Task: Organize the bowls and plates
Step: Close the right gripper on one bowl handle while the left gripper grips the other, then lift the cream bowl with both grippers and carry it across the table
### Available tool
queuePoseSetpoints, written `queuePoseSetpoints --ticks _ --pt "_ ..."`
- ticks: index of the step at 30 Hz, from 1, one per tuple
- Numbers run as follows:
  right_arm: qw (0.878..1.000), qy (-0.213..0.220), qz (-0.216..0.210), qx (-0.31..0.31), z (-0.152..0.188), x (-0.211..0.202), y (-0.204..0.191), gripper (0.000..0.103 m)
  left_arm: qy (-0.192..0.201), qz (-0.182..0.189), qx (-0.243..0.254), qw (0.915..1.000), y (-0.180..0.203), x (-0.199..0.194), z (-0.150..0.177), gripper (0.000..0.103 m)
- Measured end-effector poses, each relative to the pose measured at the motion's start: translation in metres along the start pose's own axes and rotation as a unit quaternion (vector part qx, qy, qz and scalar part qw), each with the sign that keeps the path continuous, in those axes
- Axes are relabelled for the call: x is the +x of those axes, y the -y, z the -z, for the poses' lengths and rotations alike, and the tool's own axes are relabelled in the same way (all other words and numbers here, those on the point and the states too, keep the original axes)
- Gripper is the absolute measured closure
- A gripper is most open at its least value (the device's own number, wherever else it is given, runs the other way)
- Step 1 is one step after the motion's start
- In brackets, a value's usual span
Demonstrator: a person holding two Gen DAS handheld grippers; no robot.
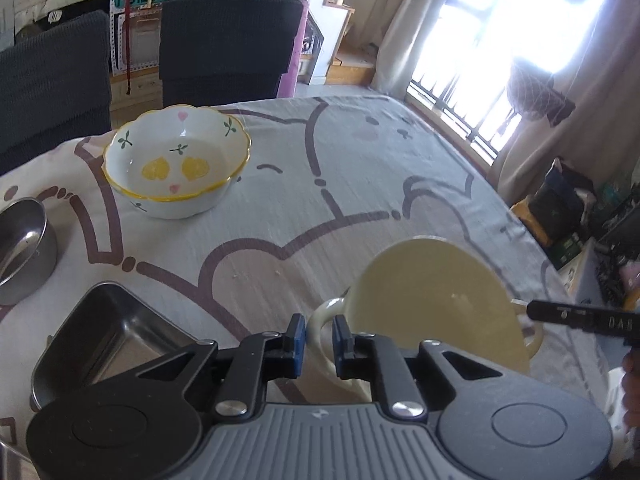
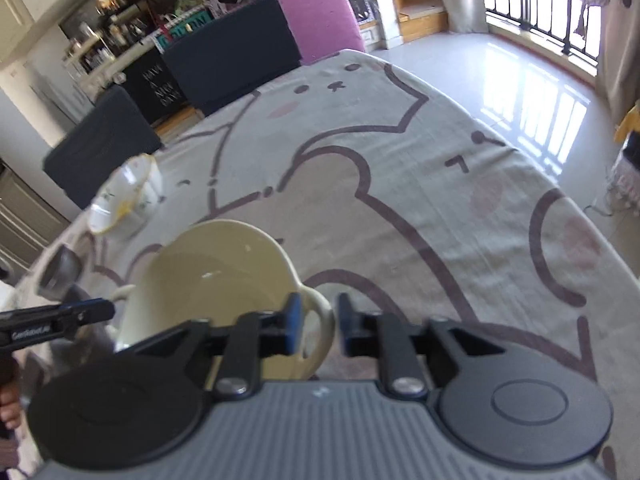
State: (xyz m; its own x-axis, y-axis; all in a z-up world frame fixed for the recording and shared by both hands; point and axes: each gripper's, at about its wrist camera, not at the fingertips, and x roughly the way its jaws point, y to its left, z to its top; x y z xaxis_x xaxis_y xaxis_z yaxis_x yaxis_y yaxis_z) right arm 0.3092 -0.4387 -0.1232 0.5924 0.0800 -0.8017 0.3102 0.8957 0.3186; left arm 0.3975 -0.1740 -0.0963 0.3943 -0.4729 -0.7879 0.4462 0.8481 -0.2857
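A cream two-handled bowl point(image 1: 436, 300) is held tilted above the tablecloth between both grippers. My left gripper point(image 1: 318, 340) is shut on its left loop handle point(image 1: 320, 320). My right gripper point(image 2: 318, 330) is shut on its other handle point(image 2: 322, 320); the bowl's inside point(image 2: 216, 280) shows in the right wrist view. A white scalloped bowl point(image 1: 176, 160) with yellow rim and lemon prints sits at the back left, and shows in the right wrist view point(image 2: 124, 196). A square steel tray point(image 1: 108, 336) and a round steel bowl point(image 1: 24, 248) sit at the left.
The table wears a grey cartoon-print tablecloth point(image 1: 320, 200). Dark chairs point(image 1: 224, 44) stand at the far edge, a pink one point(image 2: 320, 16) beside them. The right gripper's finger point(image 1: 580, 320) reaches in from the right. A window with railings point(image 1: 500, 80) is at right.
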Motion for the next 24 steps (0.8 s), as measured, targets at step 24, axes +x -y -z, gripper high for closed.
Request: queuePoseSetpoints --ticks 24 --pt "0.997 -0.066 -0.010 -0.023 0.007 0.044 -0.003 0.075 -0.026 0.044 -0.041 0.9979 -0.012 0.037 0.006 0.078"
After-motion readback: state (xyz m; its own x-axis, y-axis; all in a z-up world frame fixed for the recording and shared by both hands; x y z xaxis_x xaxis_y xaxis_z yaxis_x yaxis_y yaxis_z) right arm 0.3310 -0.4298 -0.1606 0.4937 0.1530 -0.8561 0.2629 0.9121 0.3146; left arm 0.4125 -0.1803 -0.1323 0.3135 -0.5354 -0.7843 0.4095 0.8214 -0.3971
